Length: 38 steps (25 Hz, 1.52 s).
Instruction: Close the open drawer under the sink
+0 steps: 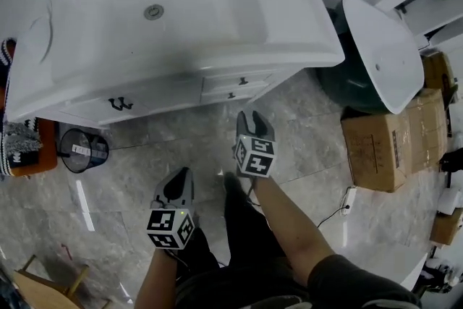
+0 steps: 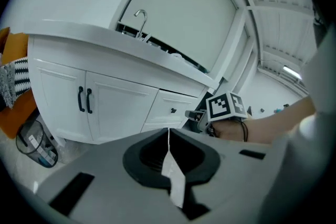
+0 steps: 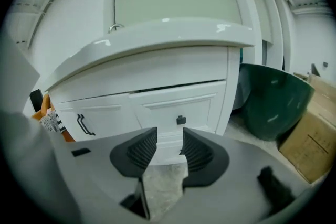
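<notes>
The white vanity (image 1: 145, 94) under the sink (image 1: 166, 3) has two small drawers at its right end. The upper drawer (image 1: 239, 82) (image 3: 178, 107) has a black knob (image 3: 181, 120), and a thin dark gap runs along its top edge. My right gripper (image 1: 253, 118) (image 3: 169, 140) hovers over the floor in front of these drawers, pointing at them, open with nothing between its jaws. My left gripper (image 1: 181, 176) (image 2: 168, 135) hangs lower left of it, farther from the vanity, shut and empty. The right gripper's marker cube (image 2: 227, 106) shows in the left gripper view.
Double cabinet doors with black handles (image 1: 119, 103) sit left of the drawers. A wire bin (image 1: 83, 150) stands on the floor at left. A dark green tub (image 3: 273, 102), a white basin (image 1: 383, 47) and cardboard boxes (image 1: 376, 148) crowd the right. A power strip (image 1: 349, 199) lies nearby.
</notes>
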Each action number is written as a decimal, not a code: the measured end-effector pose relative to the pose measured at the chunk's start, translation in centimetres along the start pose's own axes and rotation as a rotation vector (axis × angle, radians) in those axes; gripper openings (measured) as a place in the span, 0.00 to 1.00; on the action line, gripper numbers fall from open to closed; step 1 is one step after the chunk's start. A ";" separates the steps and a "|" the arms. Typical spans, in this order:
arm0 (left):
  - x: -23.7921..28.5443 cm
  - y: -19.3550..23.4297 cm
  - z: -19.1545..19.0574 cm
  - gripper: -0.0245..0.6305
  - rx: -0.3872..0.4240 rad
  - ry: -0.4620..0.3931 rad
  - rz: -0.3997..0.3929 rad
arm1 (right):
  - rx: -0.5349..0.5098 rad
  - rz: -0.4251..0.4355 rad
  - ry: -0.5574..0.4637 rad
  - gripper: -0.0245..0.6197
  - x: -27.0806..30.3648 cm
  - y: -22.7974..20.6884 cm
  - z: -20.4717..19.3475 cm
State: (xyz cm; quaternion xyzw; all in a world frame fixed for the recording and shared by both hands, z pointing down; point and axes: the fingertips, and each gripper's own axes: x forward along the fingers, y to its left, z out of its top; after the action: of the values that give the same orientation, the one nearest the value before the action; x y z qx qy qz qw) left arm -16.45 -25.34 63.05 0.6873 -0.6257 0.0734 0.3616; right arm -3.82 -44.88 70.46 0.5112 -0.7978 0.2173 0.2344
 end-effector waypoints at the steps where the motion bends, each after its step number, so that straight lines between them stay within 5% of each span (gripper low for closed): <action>1: -1.6 0.0 0.2 0.06 0.007 -0.003 -0.010 | 0.001 -0.009 -0.007 0.28 -1.9 0.4 0.1; 11: -16.0 -0.9 2.2 0.06 0.085 -0.044 -0.179 | 0.077 -0.058 -0.111 0.27 -22.0 7.0 0.3; 22: -19.1 -6.1 2.1 0.06 0.182 -0.024 -0.325 | 0.146 -0.064 -0.156 0.11 -32.7 8.6 -1.0; 38: -28.6 -11.4 -1.0 0.07 0.241 -0.112 -0.297 | 0.119 0.059 -0.220 0.09 -44.3 10.8 -3.2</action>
State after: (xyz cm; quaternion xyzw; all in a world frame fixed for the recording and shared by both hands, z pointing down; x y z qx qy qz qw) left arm -11.61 -2.15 43.30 0.8133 -0.5233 0.0554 0.2482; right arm 3.00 -7.22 45.40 0.5215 -0.8189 0.2139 0.1083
